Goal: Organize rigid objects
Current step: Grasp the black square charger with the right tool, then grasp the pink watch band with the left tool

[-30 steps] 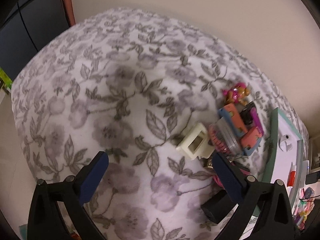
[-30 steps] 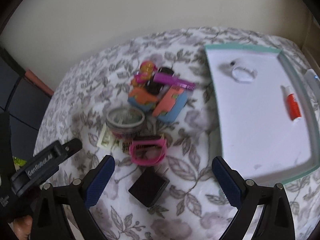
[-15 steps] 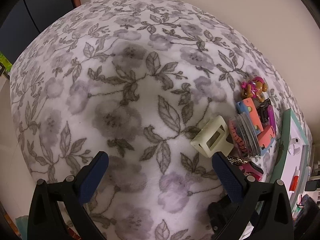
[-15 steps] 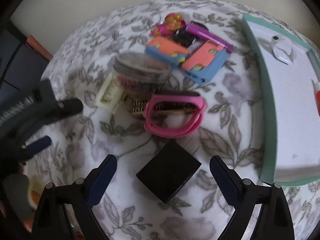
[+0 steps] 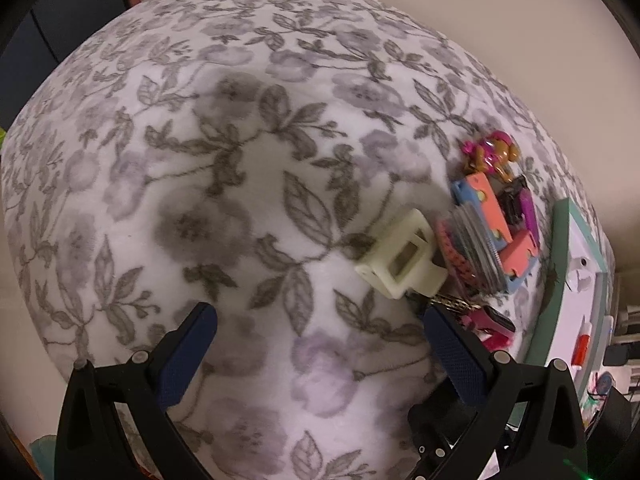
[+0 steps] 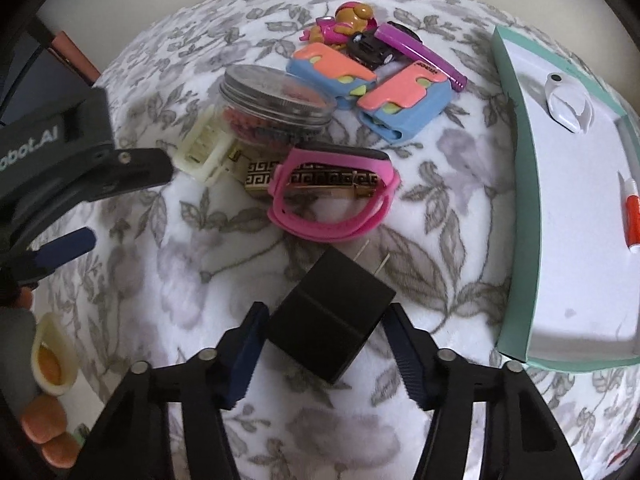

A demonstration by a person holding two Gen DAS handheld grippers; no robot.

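My right gripper (image 6: 326, 342) is open around a black plug adapter (image 6: 330, 320) lying on the floral blanket; its fingers stand on both sides, close to it. Beyond it lie a pink wristband (image 6: 334, 200), a gold patterned clip (image 6: 260, 174), a cream hair claw (image 6: 204, 152), a clear jar with a metal lid (image 6: 276, 108), two blue-orange cases (image 6: 404, 102), a purple pen (image 6: 420, 54) and a toy figure (image 6: 348, 20). My left gripper (image 5: 320, 344) is open and empty over bare blanket, left of the cream claw (image 5: 400, 258).
A mint-rimmed white tray (image 6: 516, 184) at the right holds a white clip (image 6: 568, 102) and a red-white tube (image 6: 632, 216). The left gripper's body (image 6: 60, 168) reaches in from the left. The blanket falls away at the left edge (image 6: 80, 320).
My right gripper has moved down and forward so the black adapter now sits between its fingers, which have narrowed. My left gripper has shifted slightly; it stays open.
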